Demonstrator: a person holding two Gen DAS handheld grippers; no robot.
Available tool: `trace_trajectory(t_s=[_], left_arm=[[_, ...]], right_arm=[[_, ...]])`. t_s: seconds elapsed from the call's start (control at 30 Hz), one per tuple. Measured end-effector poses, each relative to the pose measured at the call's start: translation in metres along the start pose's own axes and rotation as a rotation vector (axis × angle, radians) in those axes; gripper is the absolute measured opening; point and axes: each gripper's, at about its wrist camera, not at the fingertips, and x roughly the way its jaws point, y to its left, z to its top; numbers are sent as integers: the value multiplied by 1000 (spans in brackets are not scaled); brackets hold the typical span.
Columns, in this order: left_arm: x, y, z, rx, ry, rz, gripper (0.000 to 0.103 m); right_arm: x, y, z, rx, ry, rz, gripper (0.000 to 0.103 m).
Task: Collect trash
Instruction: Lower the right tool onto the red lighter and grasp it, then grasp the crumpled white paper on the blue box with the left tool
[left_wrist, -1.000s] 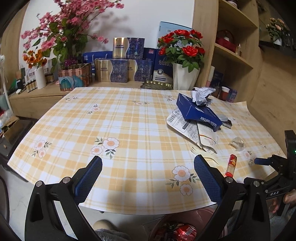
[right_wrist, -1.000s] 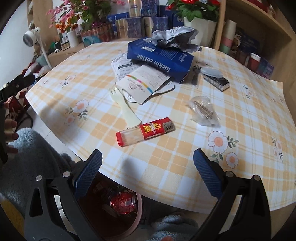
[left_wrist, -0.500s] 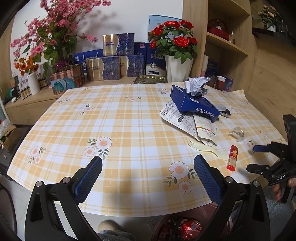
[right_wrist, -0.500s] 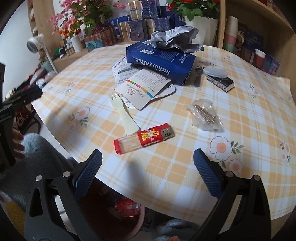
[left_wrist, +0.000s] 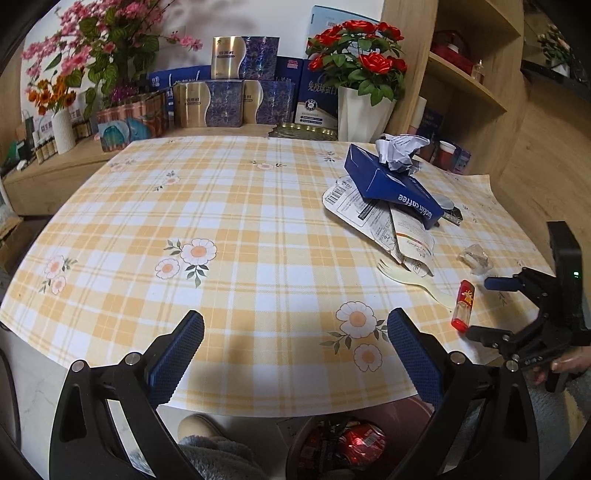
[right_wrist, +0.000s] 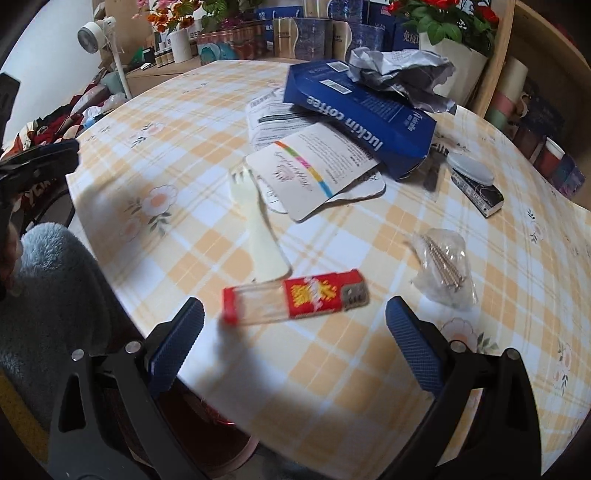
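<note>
Red roses (left_wrist: 360, 48) in white vase (left_wrist: 360, 114) behind checked tablecloth (left_wrist: 229, 221); gold-blue gift boxes (left_wrist: 225, 103) beside; pink blossoms (left_wrist: 92, 40) left; wooden shelf (left_wrist: 465, 81) right; white fan (right_wrist: 94, 35).

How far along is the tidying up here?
Early on. A red can already lies in the bin under the table. Both tongs, left tongs and right tongs, are open and empty; the right faces the red lighter. The plastic fork, blue box and papers remain.
</note>
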Motion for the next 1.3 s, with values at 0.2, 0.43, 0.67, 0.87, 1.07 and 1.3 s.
trace_trajectory(t_s=[0.2, 0.43, 0.67, 0.87, 1.07, 1.3], left_arm=[[2, 4, 1, -28, 13, -14, 97], [6, 0, 0, -19, 27, -22, 97], [9, -7, 1, -9, 44, -47, 97], [16, -19, 20, -11, 52, -113, 97], [34, -68, 82, 108, 11, -234, 97], [105, -110, 160, 71, 78, -320, 82]], right_arm=[[13, -9, 6, -24, 39, 52, 97], [20, -4, 7, -54, 45, 65, 97], [9, -1, 1, -25, -28, 69, 84], [-17, -12, 1, 106, -166, 58, 84], [-43, -36, 6, 205, -258, 19, 84], [-58, -63, 6, 271, -297, -30, 84]])
